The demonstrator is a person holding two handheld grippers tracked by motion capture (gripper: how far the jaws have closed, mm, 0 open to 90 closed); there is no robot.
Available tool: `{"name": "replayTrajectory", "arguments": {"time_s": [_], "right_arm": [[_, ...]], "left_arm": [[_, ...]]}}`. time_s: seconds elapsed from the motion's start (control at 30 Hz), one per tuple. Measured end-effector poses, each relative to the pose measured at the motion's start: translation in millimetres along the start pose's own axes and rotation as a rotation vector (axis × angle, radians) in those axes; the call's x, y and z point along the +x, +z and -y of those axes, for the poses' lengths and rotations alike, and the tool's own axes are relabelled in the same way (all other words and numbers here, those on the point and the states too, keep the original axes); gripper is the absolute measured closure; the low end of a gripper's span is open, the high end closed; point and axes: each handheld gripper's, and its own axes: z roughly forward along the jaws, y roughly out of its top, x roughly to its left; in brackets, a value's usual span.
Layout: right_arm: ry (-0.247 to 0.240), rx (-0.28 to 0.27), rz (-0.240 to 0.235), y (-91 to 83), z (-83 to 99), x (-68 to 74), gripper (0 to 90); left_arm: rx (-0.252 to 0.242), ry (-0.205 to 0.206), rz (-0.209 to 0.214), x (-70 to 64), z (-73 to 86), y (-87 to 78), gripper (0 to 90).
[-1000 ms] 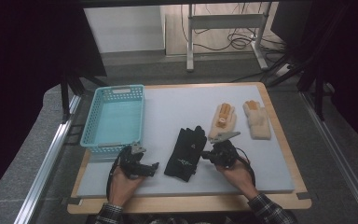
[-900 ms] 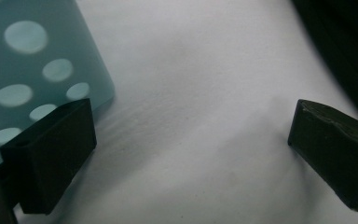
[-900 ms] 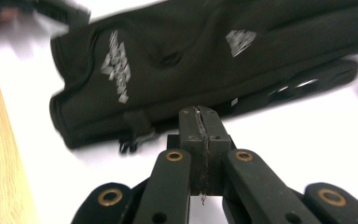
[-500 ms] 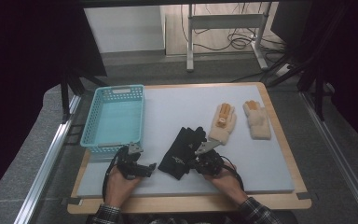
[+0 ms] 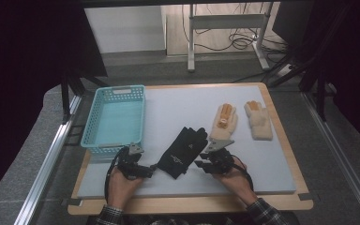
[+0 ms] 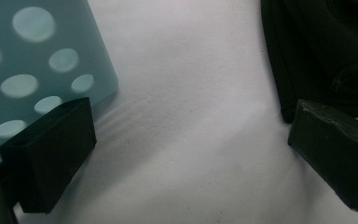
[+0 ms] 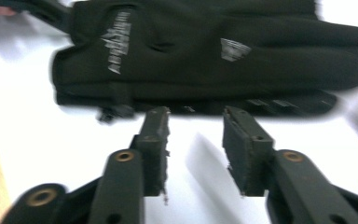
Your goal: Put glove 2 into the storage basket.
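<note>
The black gloves (image 5: 183, 151) lie stacked near the mat's front edge, between our grippers. Our left gripper (image 5: 143, 171), at the gloves' eight o'clock, has its jaws spread wide beside the cuff. Our right gripper (image 5: 201, 165), at four o'clock, is parted narrowly, apparently lining up a pinch. The teal basket (image 5: 115, 119) waits at ten o'clock.

black glove (image 7: 205, 51), grey brand lettering near cuff, too blurred to read; small grey logo patch
</note>
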Motion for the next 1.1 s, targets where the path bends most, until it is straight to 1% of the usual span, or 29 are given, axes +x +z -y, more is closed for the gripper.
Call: {"name": "replayTrajectory", "arguments": {"time_s": [0.17, 0.23, 0.27, 0.3, 0.33, 0.37, 0.4, 0.43, 0.5, 0.53, 0.57, 0.6, 0.63, 0.67, 0.7, 0.73, 0.8, 0.87, 0.93, 1.07, 1.1], "right_arm": [[0.071, -0.019, 0.045, -22.0, 13.5, -21.1, 44.0], [0.092, -0.028, 0.069, -30.7, 19.2, -29.2, 38.9], [0.092, -0.028, 0.069, -30.7, 19.2, -29.2, 38.9], [0.099, -0.032, 0.08, -34.7, 22.1, -33.4, 36.9], [0.111, -0.038, 0.113, -41.9, 27.8, -41.5, 33.5], [0.112, -0.039, 0.137, -45.0, 30.9, -45.8, 31.5], [0.112, -0.039, 0.137, -45.0, 30.9, -45.8, 31.5], [0.128, -0.041, 0.168, -50.3, 38.1, -55.0, 29.0], [0.152, -0.041, 0.21, -55.2, 46.8, -63.4, 27.9], [0.167, -0.042, 0.228, -57.7, 51.2, -67.2, 27.4], [0.167, -0.042, 0.228, -57.7, 51.2, -67.2, 27.4], [0.188, -0.047, 0.256, -62.3, 59.7, -73.8, 26.6], [0.195, -0.048, 0.268, -63.9, 63.6, -76.4, 26.2], [0.206, -0.043, 0.273, -65.0, 66.8, -78.6, 25.5], [0.206, -0.043, 0.273, -65.0, 66.8, -78.6, 25.5], [0.219, -0.033, 0.277, -64.5, 71.7, -82.6, 23.8], [0.221, -0.016, 0.273, -61.5, 75.0, -85.1, 21.6], [0.211, -0.005, 0.276, -59.9, 75.0, -84.1, 20.2], [0.191, 0.004, 0.288, -58.4, 74.5, -82.0, 19.4], [0.191, 0.0, 0.291, -58.2, 75.1, -81.8, 19.1], [0.191, 0.0, 0.291, -58.2, 75.1, -81.8, 19.1]], "left_arm": [[-0.003, -0.002, 0.001, 0.1, 0.1, 0.2, 1.0], [-0.004, -0.003, 0.001, 0.1, 0.2, 0.2, 1.0], [-0.004, -0.003, 0.001, 0.1, 0.2, 0.2, 0.9], [-0.004, -0.003, 0.001, 0.0, 0.2, 0.2, 0.9], [-0.007, -0.008, 0.001, -0.1, 0.4, 0.3, 0.9], [-0.007, -0.007, 0.001, -0.1, 0.5, 0.3, 0.9], [-0.007, -0.007, 0.001, -0.1, 0.5, 0.3, 0.9], [-0.007, -0.007, 0.001, -0.1, 0.5, 0.3, 0.9], [-0.008, -0.007, 0.001, -0.1, 0.6, 0.3, 0.8], [-0.008, -0.004, 0.002, 0.1, 0.5, 0.3, 0.8], [-0.008, -0.004, 0.002, 0.1, 0.5, 0.3, 0.8], [-0.008, -0.006, 0.001, -0.2, 0.6, 0.3, 0.8], [-0.008, -0.006, 0.001, -0.1, 0.6, 0.3, 0.8], [-0.008, -0.007, 0.001, -0.1, 0.7, 0.3, 0.8], [-0.008, -0.007, 0.002, -0.1, 0.7, 0.3, 0.8], [-0.007, -0.007, 0.002, 0.0, 0.6, 0.3, 0.8], [-0.007, -0.007, 0.003, 0.1, 0.6, 0.2, 0.8], [-0.007, -0.007, 0.003, 0.2, 0.6, 0.1, 0.8], [-0.007, -0.006, 0.004, 0.2, 0.6, -0.1, 0.9], [-0.01, -0.001, 0.005, 0.1, 0.8, -0.9, 1.8], [-0.011, 0.006, 0.007, 0.4, 1.0, -1.5, 1.8]]}}
